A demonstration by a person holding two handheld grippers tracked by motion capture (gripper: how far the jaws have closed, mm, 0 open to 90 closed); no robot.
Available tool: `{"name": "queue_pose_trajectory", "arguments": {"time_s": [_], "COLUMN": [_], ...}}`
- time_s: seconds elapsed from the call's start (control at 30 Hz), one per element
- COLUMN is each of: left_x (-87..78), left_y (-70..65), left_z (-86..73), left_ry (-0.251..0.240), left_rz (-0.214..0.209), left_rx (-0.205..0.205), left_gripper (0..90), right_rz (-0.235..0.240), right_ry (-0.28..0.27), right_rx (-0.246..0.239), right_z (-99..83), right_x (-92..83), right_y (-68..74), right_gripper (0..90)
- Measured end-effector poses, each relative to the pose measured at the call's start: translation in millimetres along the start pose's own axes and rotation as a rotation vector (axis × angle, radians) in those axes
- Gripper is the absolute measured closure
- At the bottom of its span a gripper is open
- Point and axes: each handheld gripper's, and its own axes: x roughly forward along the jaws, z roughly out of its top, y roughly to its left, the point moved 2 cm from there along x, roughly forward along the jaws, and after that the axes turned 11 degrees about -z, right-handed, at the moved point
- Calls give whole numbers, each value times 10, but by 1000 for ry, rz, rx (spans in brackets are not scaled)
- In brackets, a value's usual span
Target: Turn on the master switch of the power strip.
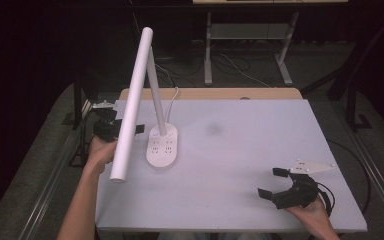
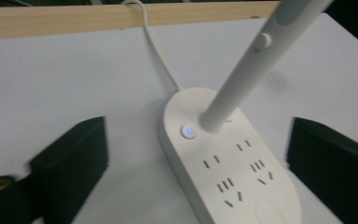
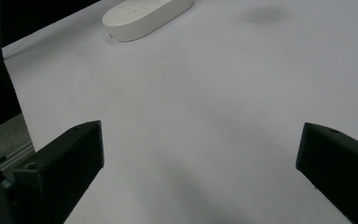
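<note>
Hovering spread wide, the left claw (image 2: 196, 163) frames the lamp base (image 2: 228, 163) between its jaws, lit button (image 2: 188, 131) just ahead. Risk: closing off-centre shoves the base, swinging the tall lamp arm (image 1: 132, 100). Right claw (image 1: 280, 184) rests spread, well apart.

The lamp base (image 1: 162, 146) and slanting lamp arm (image 1: 131, 100) block the table's (image 1: 240, 150) left; the right lies open.
</note>
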Motion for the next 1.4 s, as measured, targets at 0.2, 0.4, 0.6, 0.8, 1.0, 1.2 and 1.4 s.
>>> {"name": "queue_pose_trajectory", "arguments": {"time_s": [0.2,0.4,0.6,0.8,1.0,1.2,1.4], "left_x": [-72,-131,-181,-229,-242,-243,-228], "left_y": [-79,-159,-222,-271,-337,-414,-523], "left_z": [-43,-120,-215,-326,-463,-585,-697], "left_ry": [-30,-50,-61,-81,-97,-104,-107], "left_rz": [-18,-36,-39,-52,-66,-88,-111], "left_rx": [1,18,36,43,38,48,59], "left_gripper": [0,0,0,0,0,0,0], "right_rz": [-1,-1,-1,-2,-2,1,1], "right_ry": [-6,-7,-7,-6,-5,-6,-9], "right_rx": [1,2,3,3,2,2,5], "right_z": [5,6,5,5,5,6,7], "right_x": [-7,-10,-11,-11,-12,-12,-13], "right_y": [5,6,6,9,13,20,29], "right_gripper": [2,2,2,2,2,2,2]}}
